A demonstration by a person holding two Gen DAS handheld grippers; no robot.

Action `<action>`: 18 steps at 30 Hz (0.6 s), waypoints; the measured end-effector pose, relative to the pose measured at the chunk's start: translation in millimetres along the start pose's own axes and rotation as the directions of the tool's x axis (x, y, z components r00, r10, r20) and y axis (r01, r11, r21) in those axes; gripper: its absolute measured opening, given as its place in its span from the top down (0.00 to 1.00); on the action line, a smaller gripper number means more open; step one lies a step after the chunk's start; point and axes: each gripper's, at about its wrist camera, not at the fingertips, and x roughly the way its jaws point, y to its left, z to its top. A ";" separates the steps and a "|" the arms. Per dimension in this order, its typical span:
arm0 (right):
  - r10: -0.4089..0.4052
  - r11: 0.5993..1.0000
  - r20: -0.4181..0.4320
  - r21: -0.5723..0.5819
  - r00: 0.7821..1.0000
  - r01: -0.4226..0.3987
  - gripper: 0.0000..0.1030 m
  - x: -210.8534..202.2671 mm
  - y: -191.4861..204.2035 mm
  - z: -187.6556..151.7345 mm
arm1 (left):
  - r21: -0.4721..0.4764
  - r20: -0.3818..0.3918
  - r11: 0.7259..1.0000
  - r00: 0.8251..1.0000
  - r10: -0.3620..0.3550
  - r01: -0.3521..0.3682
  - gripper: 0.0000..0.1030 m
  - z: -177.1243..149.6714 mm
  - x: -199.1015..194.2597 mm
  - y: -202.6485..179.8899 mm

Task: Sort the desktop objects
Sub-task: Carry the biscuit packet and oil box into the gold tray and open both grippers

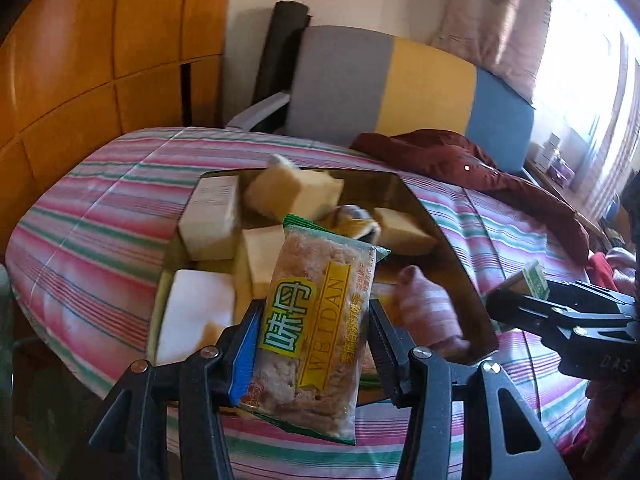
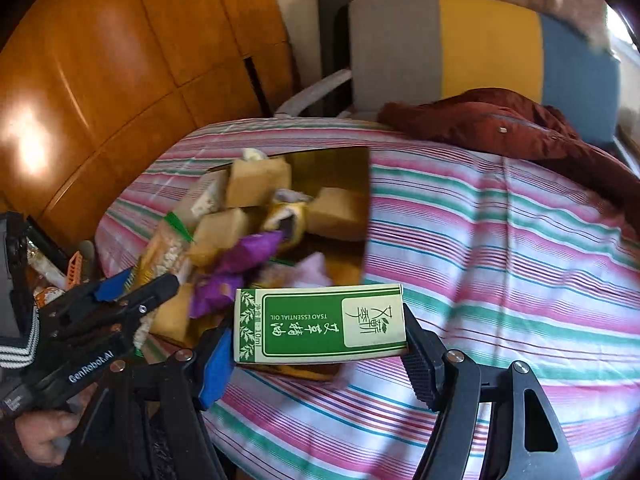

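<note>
My left gripper is shut on a clear snack packet with a yellow and green label, held upright over a gold-lined tray. The tray holds several white and tan boxes and some wrapped snacks. My right gripper is shut on a green and white essential oil box, held flat and crosswise just in front of the tray. In the right wrist view the left gripper is at the left with its packet. In the left wrist view the right gripper is at the right edge.
The tray lies on a pink, green and white striped cloth. A dark red garment is bunched at the far right. Behind stand a grey, yellow and blue chair back and wooden cabinet doors. A hand grips the left tool.
</note>
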 end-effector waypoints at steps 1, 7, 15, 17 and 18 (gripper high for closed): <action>0.005 1.000 -0.002 -0.001 1.000 -0.005 0.30 3.8 3.8 1.7 | -0.010 -0.002 1.000 1.000 0.002 -0.002 0.51 0.0 0.6 3.8; 0.044 0.999 -0.015 0.006 0.999 -0.044 0.30 24.5 22.3 17.1 | -0.020 0.002 1.000 1.000 0.005 -0.005 0.51 0.3 1.9 10.6; 0.050 0.998 -0.018 0.025 0.999 -0.050 0.29 35.3 27.9 33.7 | 0.008 0.010 1.000 1.000 0.006 -0.006 0.51 3.4 6.2 1.4; 0.063 0.997 -0.018 0.052 0.998 -0.062 0.29 38.1 23.7 38.9 | 0.019 0.011 1.000 1.000 0.008 -0.008 0.51 4.5 7.6 -1.3; 0.064 0.996 -0.018 0.062 0.998 -0.063 0.29 39.2 21.9 41.4 | 0.025 0.011 1.000 1.000 0.012 -0.012 0.51 5.4 9.1 -3.2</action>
